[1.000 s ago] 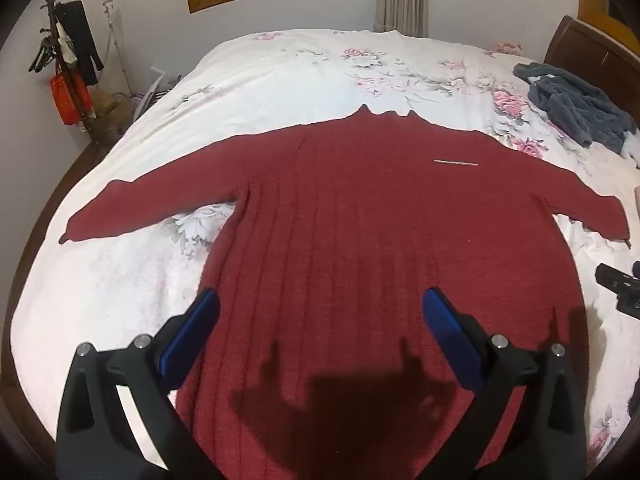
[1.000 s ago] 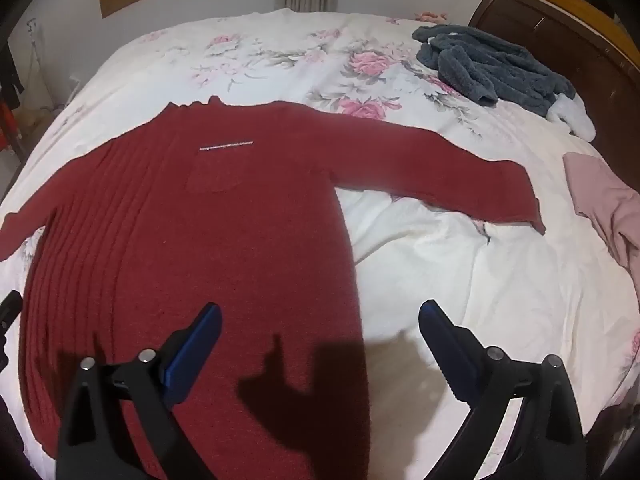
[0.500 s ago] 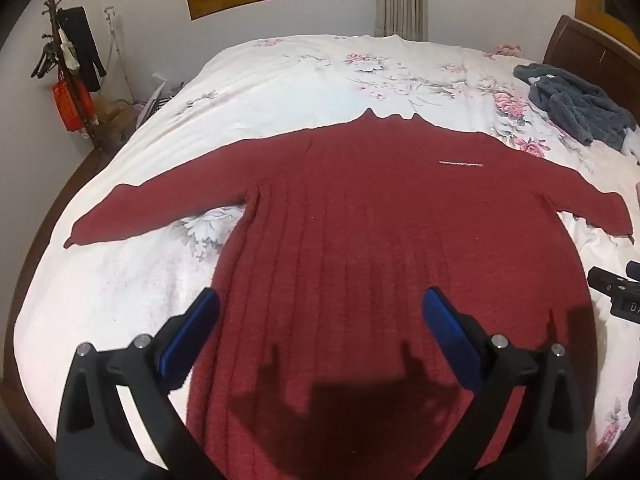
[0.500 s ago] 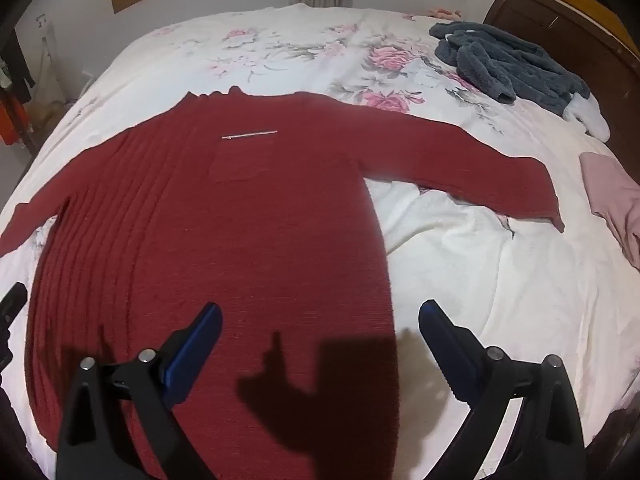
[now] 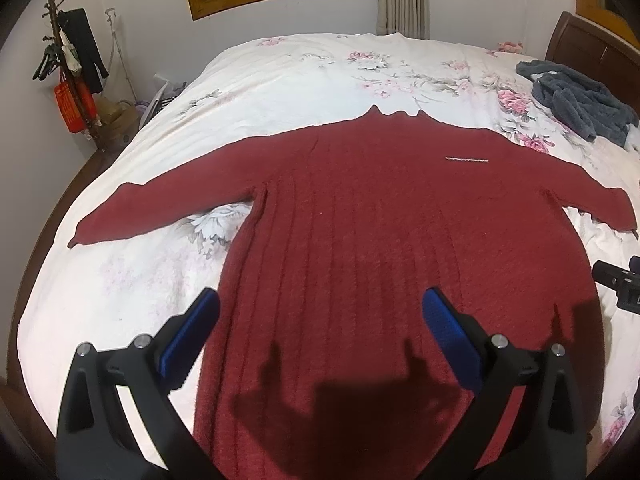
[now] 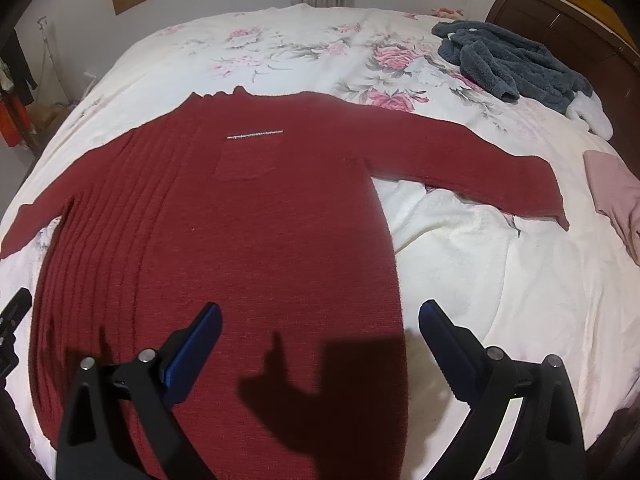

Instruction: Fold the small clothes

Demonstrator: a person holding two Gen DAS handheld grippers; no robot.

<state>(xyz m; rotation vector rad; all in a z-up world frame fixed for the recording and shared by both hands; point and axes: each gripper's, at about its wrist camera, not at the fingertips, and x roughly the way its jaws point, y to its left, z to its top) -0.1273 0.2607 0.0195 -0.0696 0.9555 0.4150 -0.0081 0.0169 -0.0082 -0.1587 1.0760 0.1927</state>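
Observation:
A dark red knitted sweater [image 5: 380, 216] [image 6: 248, 220] lies flat and face up on a white floral bed, both sleeves spread out sideways. A thin silver strip marks its chest pocket [image 6: 256, 135]. My left gripper [image 5: 320, 312] hovers open above the lower left part of the sweater's body, nothing between its blue pads. My right gripper [image 6: 320, 320] is open too, above the sweater's lower right edge where red knit meets the bedcover. The right gripper's black tip [image 5: 618, 284] shows at the edge of the left wrist view.
A grey fleece garment [image 6: 512, 64] lies crumpled near the wooden headboard [image 6: 568, 28]. A pink cloth [image 6: 612, 196] sits at the bed's right side. A coat stand with hanging clothes [image 5: 68, 68] stands by the wall on the left. The bedcover [image 6: 500, 280] is wrinkled beside the right sleeve.
Both grippers have pulled back and risen slightly, so the sweater sits a little lower and fuller in each view. The sweater itself has not moved.

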